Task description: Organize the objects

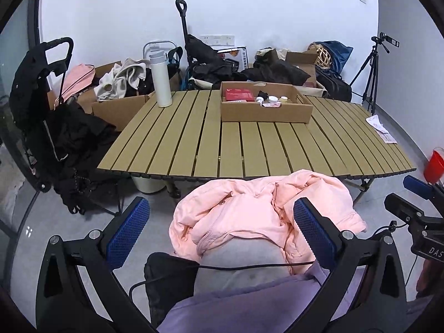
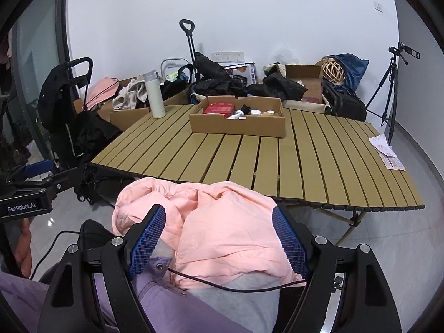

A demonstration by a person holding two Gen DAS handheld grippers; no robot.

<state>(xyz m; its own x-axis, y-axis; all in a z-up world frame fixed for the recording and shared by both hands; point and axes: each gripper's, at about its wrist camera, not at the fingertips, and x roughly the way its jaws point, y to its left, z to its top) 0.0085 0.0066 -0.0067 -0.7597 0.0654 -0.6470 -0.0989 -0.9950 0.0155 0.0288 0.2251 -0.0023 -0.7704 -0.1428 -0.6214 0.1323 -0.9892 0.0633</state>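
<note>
Left claw (image 1: 222, 233): released, jaws wide, hovering over the pink jacket (image 1: 249, 208); nothing gripped. Right claw (image 2: 219, 241): likewise spread, straddling the same jacket without visible pinch.

Pink jacket: crumpled on the person's lap, just near of the tabletop (image 1: 249, 149) edge; probably staged there for folding. Long axis roughly left to right; which end is the collar cannot be told.

Cardboard box (image 1: 263, 111): far centre of tabletop, open-topped, holding a red packet and small jars, apparently the sorting bin.

White flask (image 1: 161, 80): upright, far left.
</note>
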